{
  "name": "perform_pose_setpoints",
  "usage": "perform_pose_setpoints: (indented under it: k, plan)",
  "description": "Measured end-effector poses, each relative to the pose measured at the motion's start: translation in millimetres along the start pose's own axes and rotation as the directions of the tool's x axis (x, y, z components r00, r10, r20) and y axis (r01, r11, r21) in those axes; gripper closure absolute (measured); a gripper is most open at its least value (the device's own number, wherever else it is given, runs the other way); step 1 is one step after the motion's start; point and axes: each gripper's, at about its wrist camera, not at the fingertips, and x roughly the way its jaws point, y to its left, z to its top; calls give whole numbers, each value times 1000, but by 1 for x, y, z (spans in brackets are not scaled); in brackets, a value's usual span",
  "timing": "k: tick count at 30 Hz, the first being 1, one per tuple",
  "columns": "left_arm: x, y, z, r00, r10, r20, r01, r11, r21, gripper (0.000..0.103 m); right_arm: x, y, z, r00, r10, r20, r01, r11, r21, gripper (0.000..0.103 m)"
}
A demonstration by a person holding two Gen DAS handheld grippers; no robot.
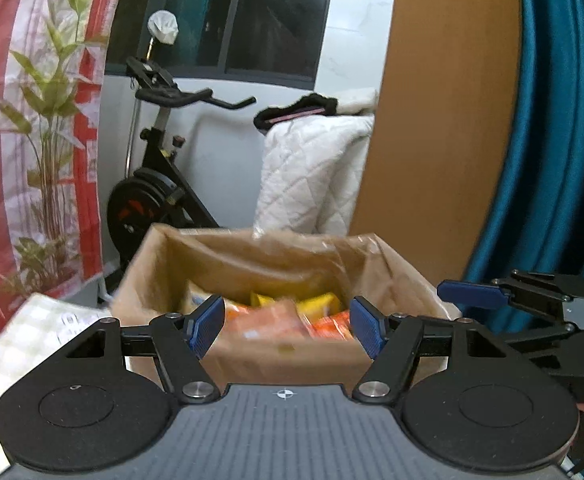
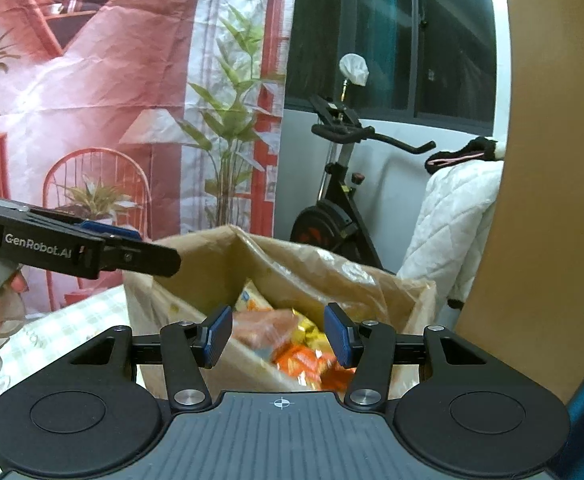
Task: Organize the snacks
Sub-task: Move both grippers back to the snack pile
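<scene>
Both grippers hover above an open cardboard box (image 1: pixel 252 360) that stands on a checked cloth (image 1: pixel 32 328) covering the surface.

- Left gripper (image 1: pixel 288 326): fingers wide, holding nothing; positioned over the near wall of the box.
- Right gripper (image 2: pixel 278 336): fingers wide, holding nothing; positioned over the right part of the box opening.

Snacks (image 2: pixel 300 356) lie inside the box: orange and yellow packets in a loose heap on the bottom, partly blurred. A clear plastic sheet (image 2: pixel 332 272) drapes over the far rim.

Progress, as a judgement: the task appears to be at an early stage. The packets are mixed, none is gripped, and no sorted group is visible on the cloth. Remaining work is likely to be picking and arranging every packet. How many there are cannot be told.
</scene>
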Motion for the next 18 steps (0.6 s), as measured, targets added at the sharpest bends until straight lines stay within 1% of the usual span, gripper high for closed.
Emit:
perform_pose_setpoints:
  k: [3,8,13,14,18]
  plan:
    - [-2,-3,-15,999,-21,-26,21,999,-25,32,-11,-7,-15,1000,-13,-17,13,1000,26,56]
    - [1,-3,-42,995,-55,-78,49,996,-81,33,-22,-18,-49,997,-62,-53,66,995,77,56]
    - [8,-2,-63,987,-68,-146,53,993,-104,34,-20,-21,-87,989,-82,-123,95,991,99,56]
    - [9,-2,-67,985,-69,-158,52,993,-109,37,-18,-21,-95,987,-84,-136,98,990,103,56]
    - [17,-2,-82,975,-79,-206,55,991,-121,39,-10,-23,-121,979,-65,-193,88,990,114,56]
